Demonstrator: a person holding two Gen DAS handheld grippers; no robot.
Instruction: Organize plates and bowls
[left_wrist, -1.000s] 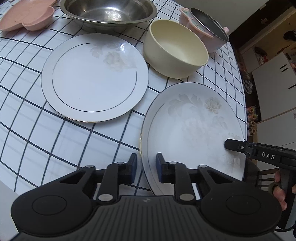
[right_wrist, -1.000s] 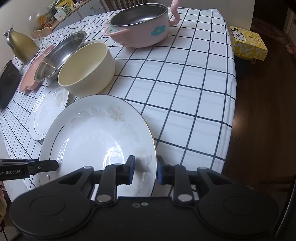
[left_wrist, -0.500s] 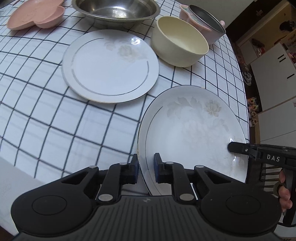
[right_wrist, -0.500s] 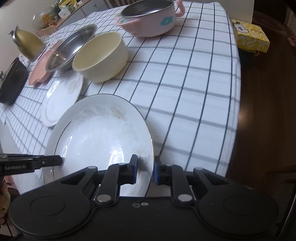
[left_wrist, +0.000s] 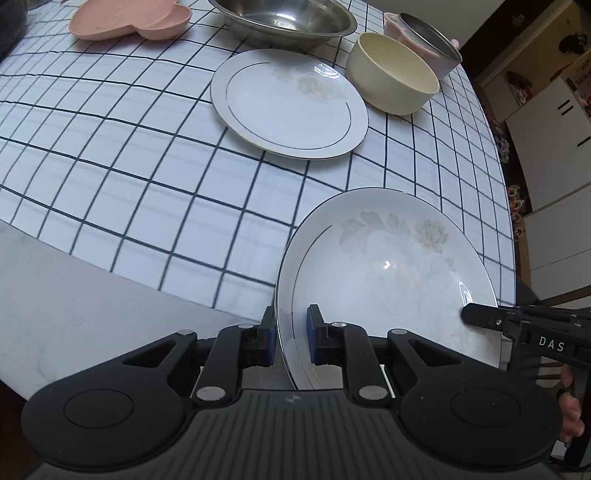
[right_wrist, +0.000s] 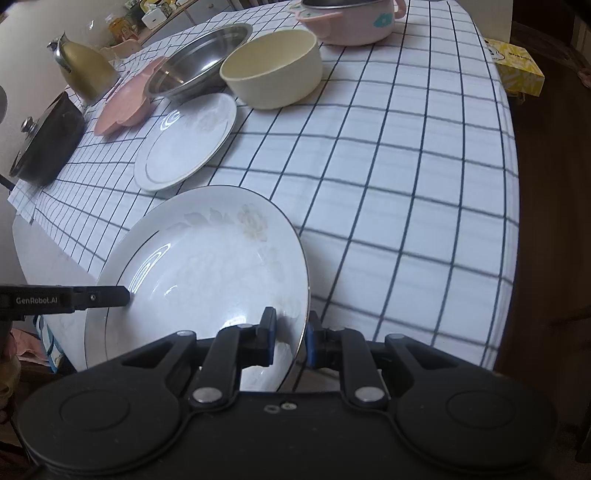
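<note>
Now | deep plate held clear of the table edge, nearer than the flat plate | left gripper and right gripper each pinch an opposite rim, sharing its weight; right jaws have just been closing on it

Ahead of both tongs: bare checked tablecloth, open passage. Beyond it, obstructing: flat plate, cream bowl, steel basin.
</note>
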